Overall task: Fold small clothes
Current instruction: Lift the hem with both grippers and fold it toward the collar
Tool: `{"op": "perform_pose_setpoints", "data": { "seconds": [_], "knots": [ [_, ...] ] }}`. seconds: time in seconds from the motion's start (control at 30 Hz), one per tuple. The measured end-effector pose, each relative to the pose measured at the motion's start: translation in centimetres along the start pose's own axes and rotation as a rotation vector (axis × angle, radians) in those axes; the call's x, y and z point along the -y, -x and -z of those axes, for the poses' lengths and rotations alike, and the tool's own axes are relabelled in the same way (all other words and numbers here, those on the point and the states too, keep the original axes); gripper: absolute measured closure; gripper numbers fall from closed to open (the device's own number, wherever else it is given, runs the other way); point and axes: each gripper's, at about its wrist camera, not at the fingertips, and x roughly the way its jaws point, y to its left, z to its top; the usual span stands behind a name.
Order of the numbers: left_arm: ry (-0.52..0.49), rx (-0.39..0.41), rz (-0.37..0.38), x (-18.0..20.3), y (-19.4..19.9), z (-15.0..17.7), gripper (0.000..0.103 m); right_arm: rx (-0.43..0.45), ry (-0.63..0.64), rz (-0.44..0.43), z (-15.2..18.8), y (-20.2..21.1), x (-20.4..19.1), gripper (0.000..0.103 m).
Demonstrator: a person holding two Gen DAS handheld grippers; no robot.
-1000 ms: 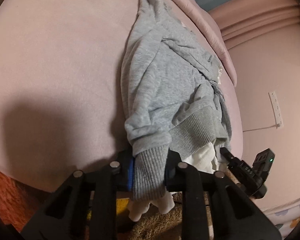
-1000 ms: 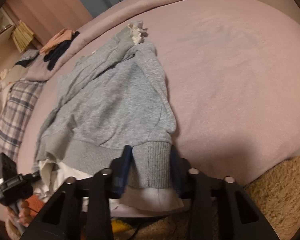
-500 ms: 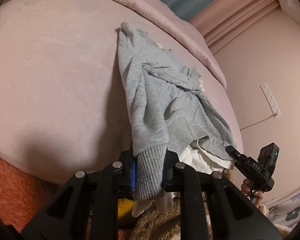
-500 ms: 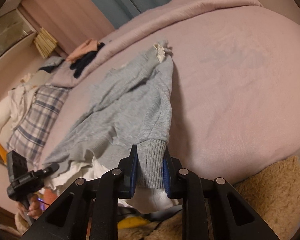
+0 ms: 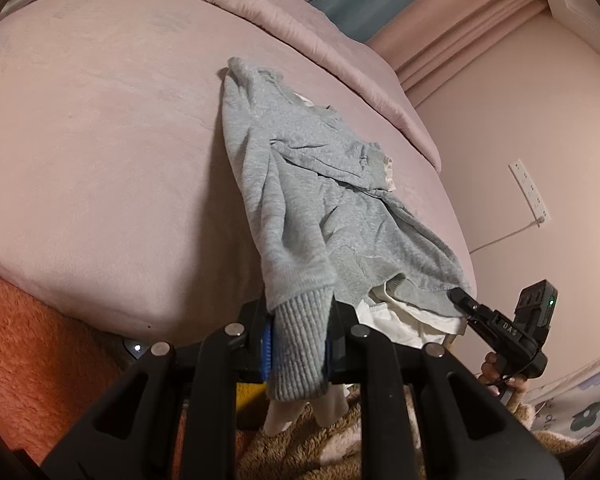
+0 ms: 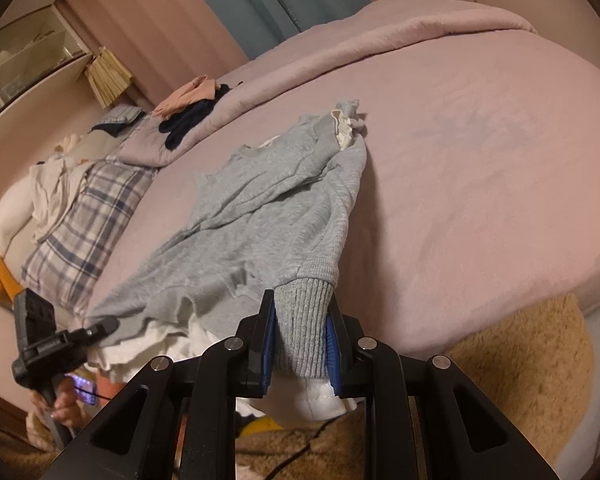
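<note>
Hem corners of grey sweater (image 5: 300, 200) clamped by left gripper (image 5: 298, 344) and right gripper (image 6: 300, 344); lift evenly, carrying near hem far.

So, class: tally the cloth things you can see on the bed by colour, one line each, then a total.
Grey sweater: 1
Plaid cloth: 1
Peach garment: 1
Dark navy garment: 1
White cloths at the far left: 1 heap; separate pieces cannot be told
Total: 5
</note>
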Motion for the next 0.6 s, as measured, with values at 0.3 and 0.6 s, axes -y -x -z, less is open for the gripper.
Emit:
{"op": "perform_pose_setpoints", "data": {
  "seconds": [0.3,0.6],
  "knots": [
    [-0.005,-0.004,0.032,0.4,-0.2,-0.8,0.086,0.006,0.027,0.005,0.0,0.7,-0.7,0.08],
    [-0.006,0.02,0.038,0.4,0.3,-2.1,0.086,0.003,0.037,0.0,0.1,1.3,-0.5,0.08]
  ]
}}
